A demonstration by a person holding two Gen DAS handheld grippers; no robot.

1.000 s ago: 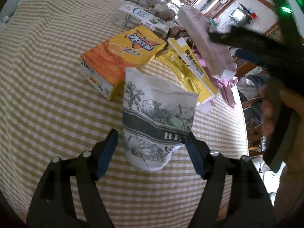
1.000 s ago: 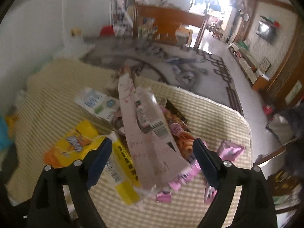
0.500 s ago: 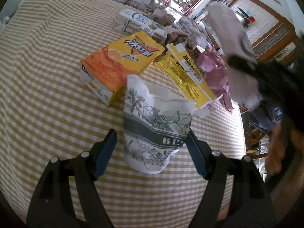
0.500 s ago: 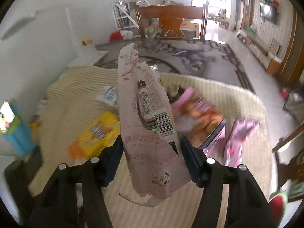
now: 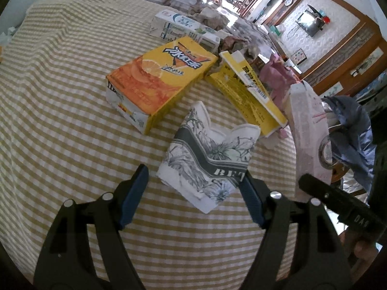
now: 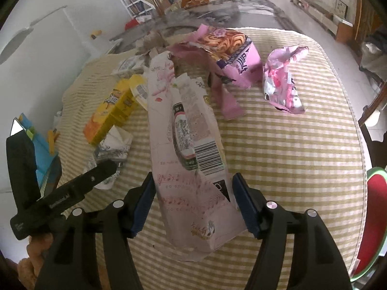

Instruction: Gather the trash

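Observation:
My left gripper (image 5: 194,193) is open around a crumpled white paper cup with grey flowers (image 5: 210,157), which lies tilted on the checked tablecloth (image 5: 60,96). My right gripper (image 6: 194,201) is shut on a pale pink wrapper with a barcode (image 6: 191,159) and holds it above the table; that wrapper also shows at the right of the left wrist view (image 5: 309,140). An orange juice carton (image 5: 157,82), a yellow packet (image 5: 244,89) and a white carton (image 5: 181,27) lie beyond the cup.
In the right wrist view a pink noodle bag (image 6: 229,53) and a crumpled pink wrapper (image 6: 283,82) lie at the far side of the table. The cup (image 6: 111,152) and juice carton (image 6: 111,113) sit at the left. A red chair (image 6: 373,220) stands by the right edge.
The right gripper has carried the pink wrapper down and towards me, beside the left gripper. The cup now lies more tilted between the left gripper's fingers.

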